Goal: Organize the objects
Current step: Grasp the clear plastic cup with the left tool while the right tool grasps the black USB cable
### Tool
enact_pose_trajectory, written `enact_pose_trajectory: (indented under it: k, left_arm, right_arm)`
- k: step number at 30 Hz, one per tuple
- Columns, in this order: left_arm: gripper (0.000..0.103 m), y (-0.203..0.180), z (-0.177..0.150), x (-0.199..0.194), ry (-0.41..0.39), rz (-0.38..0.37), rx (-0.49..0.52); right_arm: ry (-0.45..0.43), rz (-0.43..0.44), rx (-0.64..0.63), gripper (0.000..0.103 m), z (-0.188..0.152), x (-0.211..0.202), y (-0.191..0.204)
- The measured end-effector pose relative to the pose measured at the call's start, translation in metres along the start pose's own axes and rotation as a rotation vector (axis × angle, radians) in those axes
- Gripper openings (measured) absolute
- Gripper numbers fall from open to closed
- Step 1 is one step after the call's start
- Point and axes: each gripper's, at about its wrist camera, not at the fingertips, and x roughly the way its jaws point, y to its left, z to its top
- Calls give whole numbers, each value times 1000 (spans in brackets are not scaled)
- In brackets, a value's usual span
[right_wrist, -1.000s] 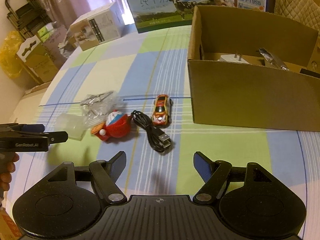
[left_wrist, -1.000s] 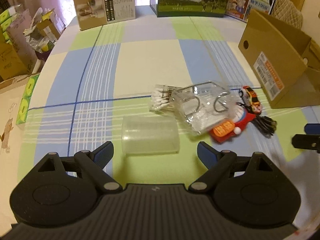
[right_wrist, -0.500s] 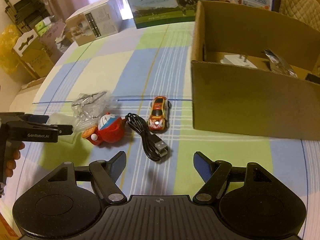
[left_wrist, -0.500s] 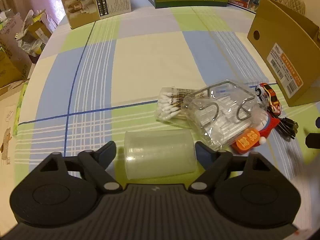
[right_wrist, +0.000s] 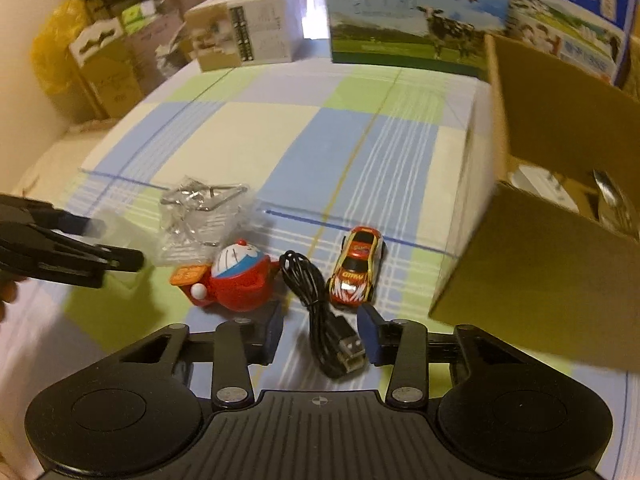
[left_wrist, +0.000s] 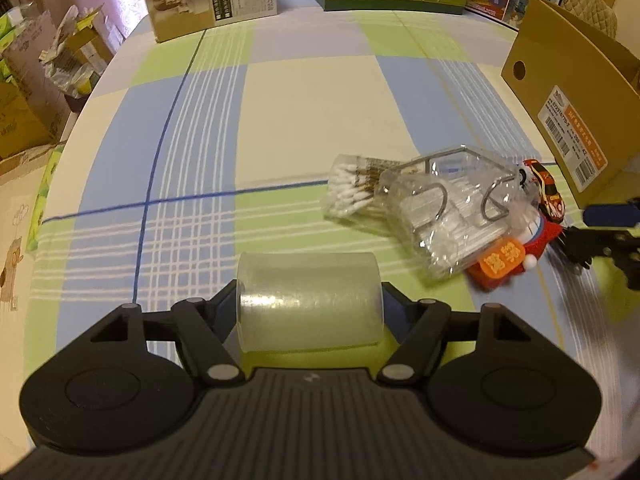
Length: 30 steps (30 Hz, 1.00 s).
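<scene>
Left tool (left_wrist: 310,300): fingers closed in on both flat ends of a frosted, translucent plastic cup (left_wrist: 309,299) lying on its side on the desk (left_wrist: 304,108). Cup is a smooth cylinder and fills the gap between the fingers; contact looks made on both sides.

Right tool (right_wrist: 320,334): jaws part open, blue pads either side of the plug end of a black USB cable (right_wrist: 320,312). Nothing gripped; pads apart from the cable. Cable is thin, rubbery and coiled in a loose bundle, with a metal plug.

Desk cloth: checked fabric in pale blue, green and cream, with thin dark blue lines.

Cluster beyond the cup, left to right in the left wrist view:
- cotton swabs (left_wrist: 352,194) in a clear round tub, lying on its side
- crinkled clear bag (left_wrist: 452,212) holding bent wire pieces, overlapping the tub
- red, rounded plastic toy (right_wrist: 236,276) with a blue-and-white striped dome and an orange tag, touching the bag
- glossy toy car (right_wrist: 357,266), red, yellow and white, just beside the cable

Cardboard box (right_wrist: 560,264): plain brown, open top, printed label on one side, at the right of the desk. White and shiny items inside; cannot tell what they are.

Far edge of the desk: printed cartons, one with a cow on grass (right_wrist: 412,20).
</scene>
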Motion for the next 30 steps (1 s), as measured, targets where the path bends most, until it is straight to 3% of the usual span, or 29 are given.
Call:
enact_pose_trajectory:
  k: [6, 18, 30]
  left_arm:
    - [69, 1, -9, -6, 9, 2, -12]
    - [69, -9, -37, -26, 35, -53, -9]
    - [69, -15, -41, -22, 28, -40, -18]
  right_arm:
    - [25, -14, -66, 20, -4, 13, 3]
    - [171, 23, -52, 19, -32, -14, 13]
    - [111, 2, -68, 19, -39, -2, 22]
